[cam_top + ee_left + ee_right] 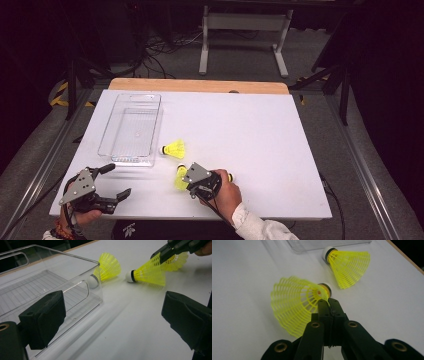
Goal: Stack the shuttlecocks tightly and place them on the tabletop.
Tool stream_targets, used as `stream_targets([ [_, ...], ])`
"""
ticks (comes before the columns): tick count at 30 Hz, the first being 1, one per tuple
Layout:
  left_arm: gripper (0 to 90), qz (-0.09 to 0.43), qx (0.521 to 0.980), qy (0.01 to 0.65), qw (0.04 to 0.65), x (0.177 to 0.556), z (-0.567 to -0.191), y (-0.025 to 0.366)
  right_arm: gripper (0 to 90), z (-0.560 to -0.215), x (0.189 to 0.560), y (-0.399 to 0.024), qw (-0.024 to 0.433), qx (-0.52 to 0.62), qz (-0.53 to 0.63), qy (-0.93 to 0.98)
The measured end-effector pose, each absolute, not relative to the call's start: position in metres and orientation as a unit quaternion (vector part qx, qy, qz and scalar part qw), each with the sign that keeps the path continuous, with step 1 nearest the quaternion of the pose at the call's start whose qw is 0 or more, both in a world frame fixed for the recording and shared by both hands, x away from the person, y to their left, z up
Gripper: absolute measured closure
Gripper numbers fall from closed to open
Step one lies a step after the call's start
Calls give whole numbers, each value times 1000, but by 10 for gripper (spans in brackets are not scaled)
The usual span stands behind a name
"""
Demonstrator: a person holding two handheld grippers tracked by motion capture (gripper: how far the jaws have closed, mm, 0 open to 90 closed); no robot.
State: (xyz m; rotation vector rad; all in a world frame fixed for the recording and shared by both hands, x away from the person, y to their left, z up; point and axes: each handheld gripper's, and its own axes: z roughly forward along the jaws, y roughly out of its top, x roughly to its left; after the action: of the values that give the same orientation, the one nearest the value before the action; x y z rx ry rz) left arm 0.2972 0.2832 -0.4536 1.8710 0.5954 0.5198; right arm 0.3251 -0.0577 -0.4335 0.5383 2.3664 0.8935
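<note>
Near shuttlecock (294, 307), yellow plastic skirt, pale cork with dark band: on the white table (250, 130), front centre, just ahead of the person's right hand (227, 192). Skirt rim pinched between the jaws of the right gripper (327, 301), clenched tight on the mesh, no gap visible between the pads. Skirt slightly blurred in the right gripper view. Cork end pointing away from the gripper.

Second shuttlecock (175, 149), same yellow, lying on its side a little farther out, cork toward the clear tray (131, 129), just beside the tray's near corner, not touching the first.

Tray transparent, ribbed floor, handle cut-outs in the end walls, standing on the left half of the table.

Left gripper (112, 181) at the front left corner, near the tray's short end, jaws spread wide, nothing between them.

Wooden table edge (200, 86) at the far side. Small white logo on dark clothing at the bottom edge, unreadable. No other legible writing.
</note>
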Motion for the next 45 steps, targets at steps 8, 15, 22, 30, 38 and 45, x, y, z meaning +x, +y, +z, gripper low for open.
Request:
stream_targets([
  [8,65,217,783,249,527,298,-454,283,900,-414,324,-72,272,194,357,872],
  [15,65,217,783,250,526,299,-454,284,900,-398,329,-91,254,202,385,864],
  [22,65,221,784,250,524,299,-454,284,900,-389,341,-107,255,202,392,861],
  [30,65,220,788,248,518,301,-455,283,900,-376,358,-125,242,166,412,863],
  [38,65,217,793,246,514,302,-456,282,900,-376,386,-135,216,135,423,870],
  [45,65,213,794,244,515,302,-457,281,900,-386,412,-133,199,114,412,882],
])
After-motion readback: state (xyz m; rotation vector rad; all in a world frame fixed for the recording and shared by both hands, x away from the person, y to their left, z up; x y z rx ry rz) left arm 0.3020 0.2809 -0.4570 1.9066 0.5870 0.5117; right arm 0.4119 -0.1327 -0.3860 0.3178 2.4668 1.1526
